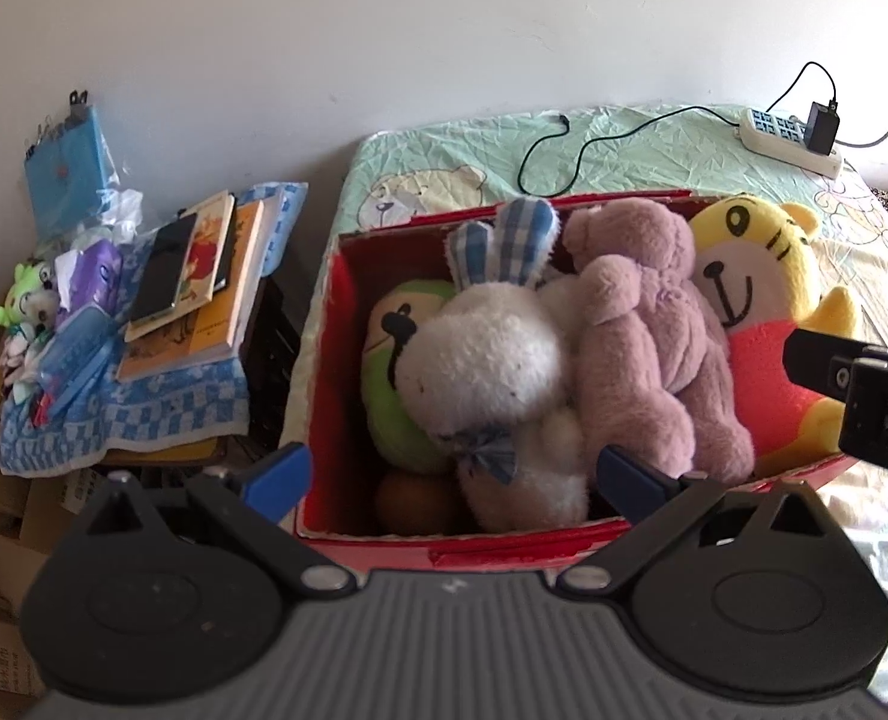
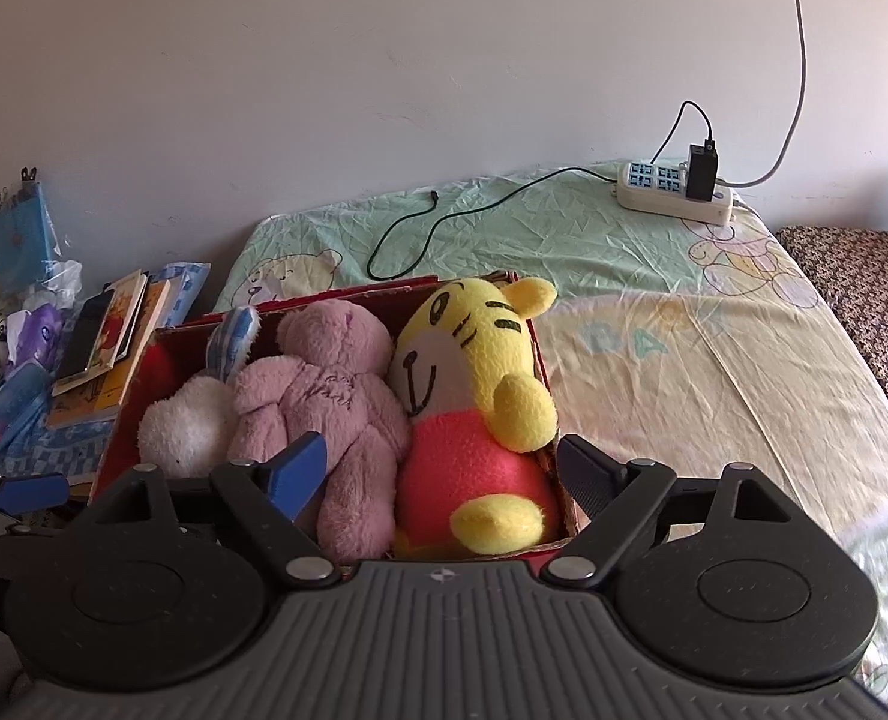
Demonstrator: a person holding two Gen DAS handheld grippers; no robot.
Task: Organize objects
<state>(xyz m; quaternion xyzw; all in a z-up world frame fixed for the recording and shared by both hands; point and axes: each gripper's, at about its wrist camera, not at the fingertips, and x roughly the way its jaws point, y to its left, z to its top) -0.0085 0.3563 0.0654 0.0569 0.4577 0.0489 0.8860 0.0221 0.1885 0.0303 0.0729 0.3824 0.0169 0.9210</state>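
A red box (image 1: 504, 549) (image 2: 117, 438) on the bed holds several plush toys. In it lie a white rabbit (image 1: 492, 372) (image 2: 183, 426) with blue checked ears, a mauve bear (image 1: 648, 324) (image 2: 330, 396), a yellow tiger (image 1: 756, 300) (image 2: 474, 396) in a pink shirt, and a green toy (image 1: 393, 354). My left gripper (image 1: 453, 480) hangs open above the box's near wall, with nothing held. My right gripper (image 2: 441, 468) is open too, its fingers on either side of the tiger's lower body without closing on it. The right gripper's body (image 1: 864, 384) shows at the right edge of the left wrist view.
The bed sheet (image 2: 654, 348) stretches to the right of the box. A power strip (image 2: 675, 192) with a charger and a black cable (image 2: 444, 228) lies near the wall. Left of the bed, a cloth-covered stand carries books (image 1: 204, 288), a phone and small toys (image 1: 30, 300).
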